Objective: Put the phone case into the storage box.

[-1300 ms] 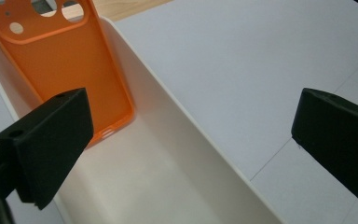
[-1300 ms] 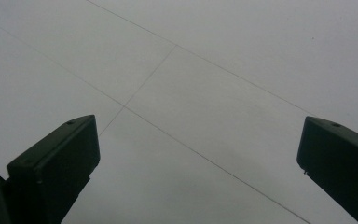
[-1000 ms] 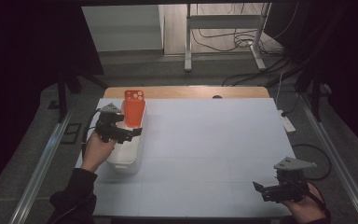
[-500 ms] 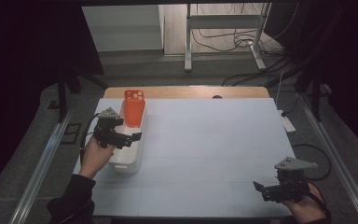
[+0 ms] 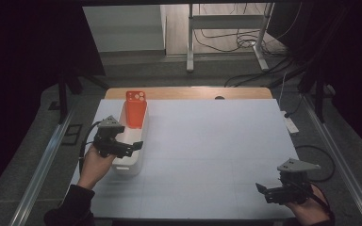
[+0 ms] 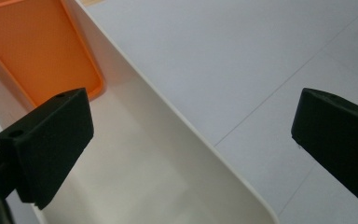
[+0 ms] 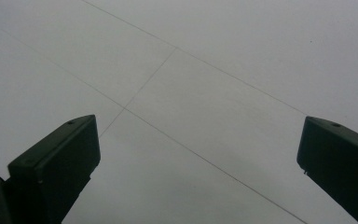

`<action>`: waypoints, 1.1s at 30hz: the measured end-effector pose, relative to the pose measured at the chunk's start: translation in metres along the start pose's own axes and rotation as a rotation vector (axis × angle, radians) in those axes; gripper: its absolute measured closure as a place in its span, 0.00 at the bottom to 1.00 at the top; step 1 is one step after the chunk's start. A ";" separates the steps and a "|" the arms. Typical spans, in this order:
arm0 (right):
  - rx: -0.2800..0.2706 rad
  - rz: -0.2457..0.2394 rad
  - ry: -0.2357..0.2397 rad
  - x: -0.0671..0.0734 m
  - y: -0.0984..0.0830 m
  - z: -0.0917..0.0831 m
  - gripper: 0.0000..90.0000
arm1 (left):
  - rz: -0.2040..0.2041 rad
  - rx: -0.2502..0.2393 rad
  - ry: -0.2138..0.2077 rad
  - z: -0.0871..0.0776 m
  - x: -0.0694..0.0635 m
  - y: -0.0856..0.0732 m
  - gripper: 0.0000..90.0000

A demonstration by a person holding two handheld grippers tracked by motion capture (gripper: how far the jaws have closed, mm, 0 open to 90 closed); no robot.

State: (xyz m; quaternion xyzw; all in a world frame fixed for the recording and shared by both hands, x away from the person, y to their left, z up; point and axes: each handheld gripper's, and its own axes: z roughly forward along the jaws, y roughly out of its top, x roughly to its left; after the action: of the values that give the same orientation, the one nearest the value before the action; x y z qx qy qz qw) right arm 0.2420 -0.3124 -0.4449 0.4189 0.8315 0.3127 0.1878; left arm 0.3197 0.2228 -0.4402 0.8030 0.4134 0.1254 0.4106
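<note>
Orange phone case leaning in far end of white bin, top poking above rim; bin at left side of white table. Left gripper over bin's near half, jaws wide apart, holding nothing, straddling bin's right wall. Right gripper at near right corner, well apart from bin, jaws spread wide, empty, bare table beneath. Judgement: case looks placed; remaining work appears small, perhaps withdrawing left hand.

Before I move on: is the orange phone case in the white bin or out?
In. The orange phone case stands propped in the white bin at its far end, top above the rim.
</note>
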 end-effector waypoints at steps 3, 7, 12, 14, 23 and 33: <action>0.000 0.000 0.000 0.000 0.000 0.000 0.00 | -0.004 -0.008 -0.002 -0.003 -0.003 -0.003 0.00; 0.000 0.000 0.001 0.000 0.000 0.000 0.00 | -0.003 -0.014 -0.007 -0.008 -0.007 -0.006 0.00; 0.000 -0.002 0.002 0.000 0.000 0.000 0.00 | -0.002 -0.017 -0.001 -0.011 -0.012 -0.008 0.00; 0.000 -0.004 0.002 0.001 0.000 0.000 0.00 | -0.001 -0.021 -0.004 -0.013 -0.013 -0.009 0.00; -0.001 -0.006 0.003 0.001 0.000 0.000 0.00 | -0.007 -0.022 -0.007 -0.022 -0.021 -0.016 0.00; -0.001 -0.004 0.003 0.001 0.000 0.000 0.00 | -0.021 -0.039 0.001 -0.036 -0.026 -0.028 0.00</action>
State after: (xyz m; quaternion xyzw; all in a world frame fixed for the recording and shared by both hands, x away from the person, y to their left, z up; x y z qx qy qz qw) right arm 0.2417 -0.3120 -0.4448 0.4165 0.8327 0.3133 0.1872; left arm 0.2684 0.2316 -0.4353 0.7903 0.4194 0.1296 0.4274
